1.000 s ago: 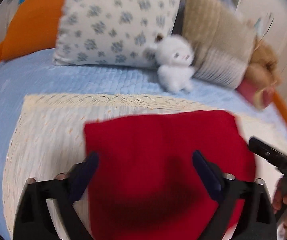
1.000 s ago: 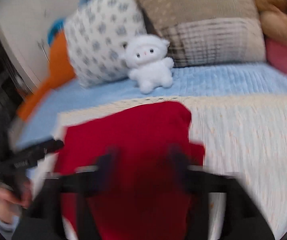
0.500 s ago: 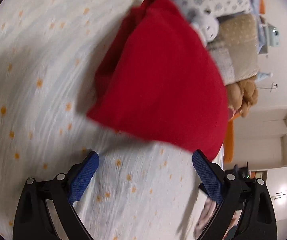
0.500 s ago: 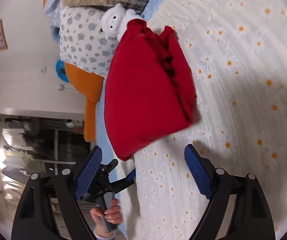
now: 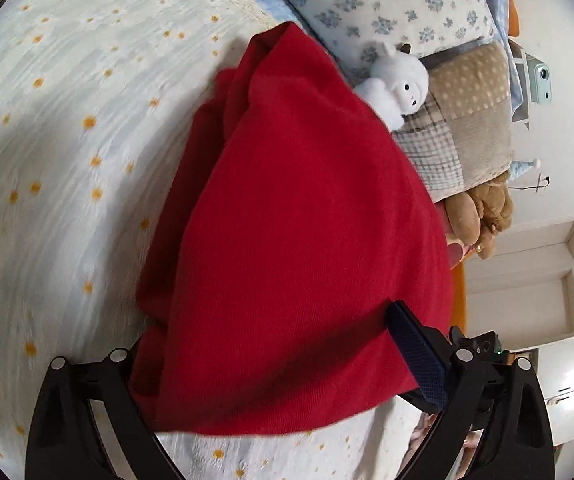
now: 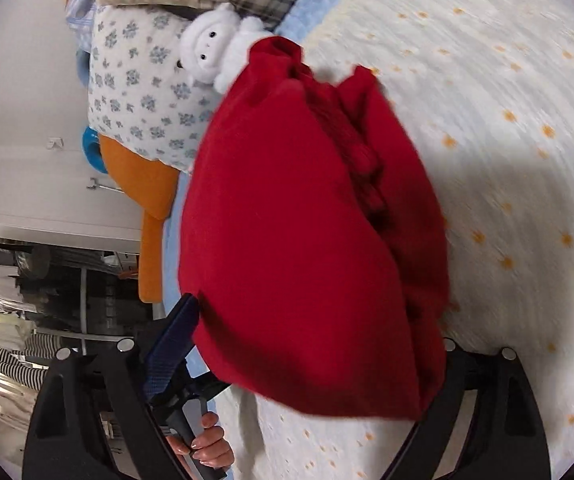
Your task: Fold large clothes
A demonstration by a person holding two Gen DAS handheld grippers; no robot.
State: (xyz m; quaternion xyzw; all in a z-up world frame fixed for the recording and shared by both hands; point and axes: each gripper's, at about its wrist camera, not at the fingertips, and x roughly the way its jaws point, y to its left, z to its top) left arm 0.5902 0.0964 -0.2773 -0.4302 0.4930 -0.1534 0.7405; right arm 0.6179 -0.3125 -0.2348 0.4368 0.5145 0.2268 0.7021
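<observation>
Both wide-spread grippers, left (image 5: 275, 364) and right (image 6: 311, 344), straddle folded red garment (image 5: 295, 240), unclamped.

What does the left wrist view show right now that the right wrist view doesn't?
Only the left wrist view shows the brown plush toy, a white cabinet and a phone-like device on a stand. Only the right wrist view shows the orange cushion, an open closet with hanging clothes and a hand gripping the other gripper's handle. Both show the folded red garment lying between open jaws on the daisy-print blanket, the white plush toy, the floral pillow and the patchwork pillow.
</observation>
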